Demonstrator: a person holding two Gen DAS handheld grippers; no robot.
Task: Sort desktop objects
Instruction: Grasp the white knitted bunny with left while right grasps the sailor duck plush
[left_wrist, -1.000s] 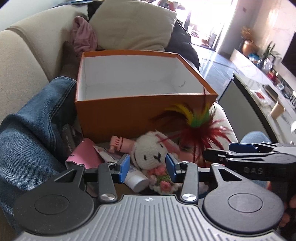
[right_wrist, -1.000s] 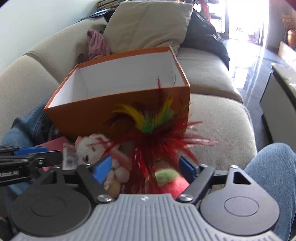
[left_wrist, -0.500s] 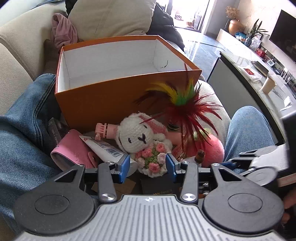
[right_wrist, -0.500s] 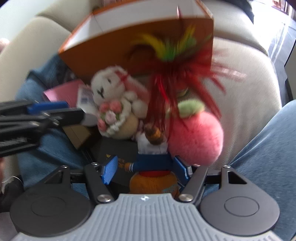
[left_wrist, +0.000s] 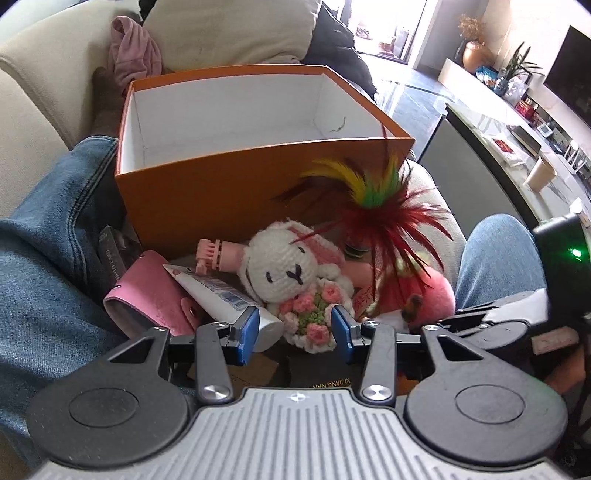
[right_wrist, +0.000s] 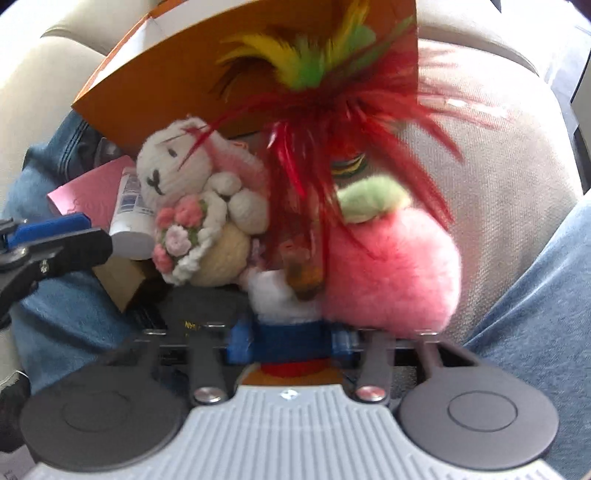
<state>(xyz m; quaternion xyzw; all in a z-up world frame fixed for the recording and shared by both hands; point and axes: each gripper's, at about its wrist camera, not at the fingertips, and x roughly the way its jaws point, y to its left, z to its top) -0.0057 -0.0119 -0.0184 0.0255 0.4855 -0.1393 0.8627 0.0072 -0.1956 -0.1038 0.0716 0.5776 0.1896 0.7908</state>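
An open orange box (left_wrist: 221, 192) with a white inside stands on the sofa beyond a heap of small things on a person's lap. The heap holds a white knitted bunny (left_wrist: 284, 266) with a flower bunch, a red, yellow and green feather toy (left_wrist: 380, 210), a pink plush apple (right_wrist: 391, 258), a white tube (left_wrist: 225, 299) and a pink wallet (left_wrist: 151, 291). My left gripper (left_wrist: 294, 334) hovers open just short of the bunny's flowers. My right gripper (right_wrist: 291, 339) is closing, and its blue pads press the blue middle of a small doll (right_wrist: 280, 295) beside the apple.
Legs in blue jeans (left_wrist: 48, 266) flank the heap on both sides. Behind the box are a beige cushion (left_wrist: 229, 33), a pink cloth (left_wrist: 133, 55) and a dark garment. A dark flat box (right_wrist: 207, 306) lies under the toys. A low table with a paper cup (left_wrist: 539, 173) stands at the right.
My right gripper sank and tipped down over the heap, and its jaws narrowed from wide apart onto the small doll. My left gripper stayed over the bunny with its jaws unchanged.
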